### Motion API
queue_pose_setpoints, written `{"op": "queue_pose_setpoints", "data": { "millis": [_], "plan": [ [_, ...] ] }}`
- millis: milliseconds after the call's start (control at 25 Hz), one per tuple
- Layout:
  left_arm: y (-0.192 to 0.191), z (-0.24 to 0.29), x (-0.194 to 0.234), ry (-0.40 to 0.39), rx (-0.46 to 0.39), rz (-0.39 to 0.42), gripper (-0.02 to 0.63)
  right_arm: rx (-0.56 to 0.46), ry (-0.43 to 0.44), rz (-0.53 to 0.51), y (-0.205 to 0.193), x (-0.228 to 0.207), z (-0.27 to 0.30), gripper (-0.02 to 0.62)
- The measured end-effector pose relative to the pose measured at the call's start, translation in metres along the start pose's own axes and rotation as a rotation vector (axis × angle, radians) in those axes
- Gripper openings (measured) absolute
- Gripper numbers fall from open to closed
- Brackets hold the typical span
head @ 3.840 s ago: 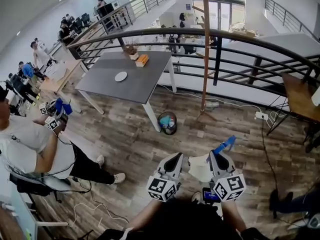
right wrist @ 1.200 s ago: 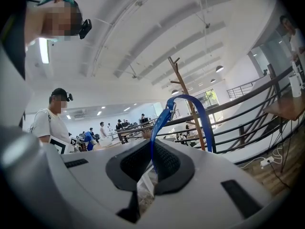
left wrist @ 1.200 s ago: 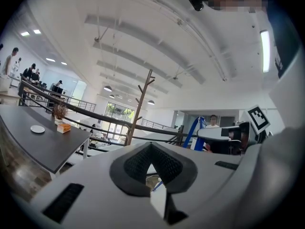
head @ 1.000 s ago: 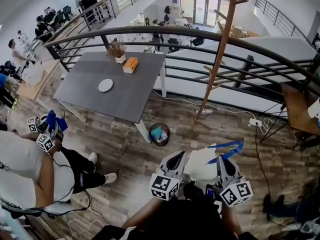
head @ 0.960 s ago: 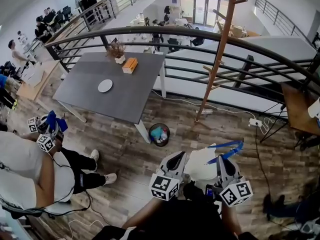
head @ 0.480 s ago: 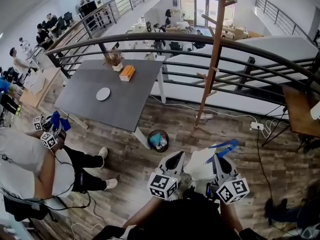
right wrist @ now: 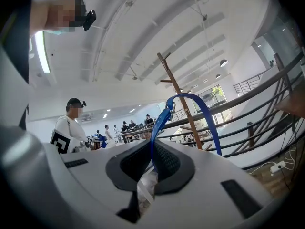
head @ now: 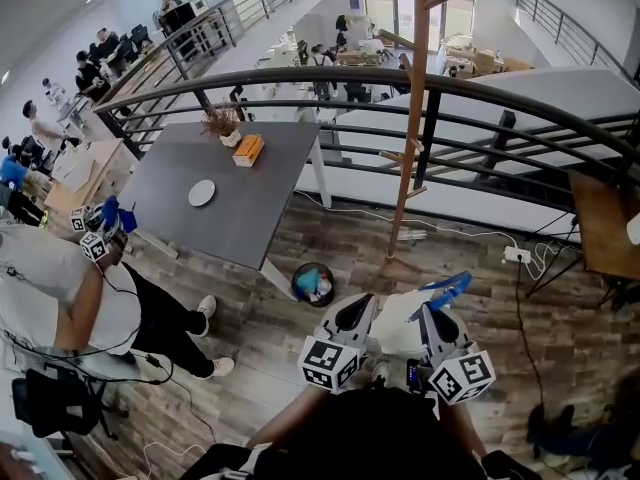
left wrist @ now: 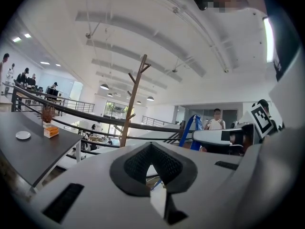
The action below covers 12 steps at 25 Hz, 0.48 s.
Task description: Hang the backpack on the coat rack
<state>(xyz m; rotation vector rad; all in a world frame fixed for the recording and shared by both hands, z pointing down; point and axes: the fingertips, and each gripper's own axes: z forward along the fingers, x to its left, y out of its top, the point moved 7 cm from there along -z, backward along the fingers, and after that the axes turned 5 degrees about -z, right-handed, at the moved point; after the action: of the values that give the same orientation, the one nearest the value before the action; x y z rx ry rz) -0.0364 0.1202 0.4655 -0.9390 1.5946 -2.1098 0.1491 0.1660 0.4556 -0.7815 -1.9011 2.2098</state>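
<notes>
Backpack point(head: 400, 330), white w/ a blue strap point(head: 447, 290), is held up between the two tongs, low in front of the person & well short of the coat rack point(head: 410, 138), which stands by the railing point(head: 500, 88). Right gripper point(head: 430, 314) is clamped on the blue strap, the loop sticking up past its jaws. Left gripper point(head: 358, 306) is closed too, w/ a sliver of white fabric pinched between its pads, so it has the bag's other side. Nothing hooked yet. Risks as I see it: the loop is narrow & floppy, so it may miss a peg, or sit on the tip & slide off once let go. Pegs are high up the pole, prob. a stretch. The rack is a thin pole, so a shove from the bag could rock it toward the railing. Left's pinch looks slim, could slip mid-lift
</notes>
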Motion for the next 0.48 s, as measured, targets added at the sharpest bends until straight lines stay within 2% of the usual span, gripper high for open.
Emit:
{"op": "queue_pose_setpoints", "data": {
  "millis": [480],
  "plan": [
    [0.011, 0.026, -0.010, 0.054, -0.018, -0.019, 0.008, 0.014, 0.073, 0.000, 0.017, -0.033, 0.020, 0.023]
  ]
}}
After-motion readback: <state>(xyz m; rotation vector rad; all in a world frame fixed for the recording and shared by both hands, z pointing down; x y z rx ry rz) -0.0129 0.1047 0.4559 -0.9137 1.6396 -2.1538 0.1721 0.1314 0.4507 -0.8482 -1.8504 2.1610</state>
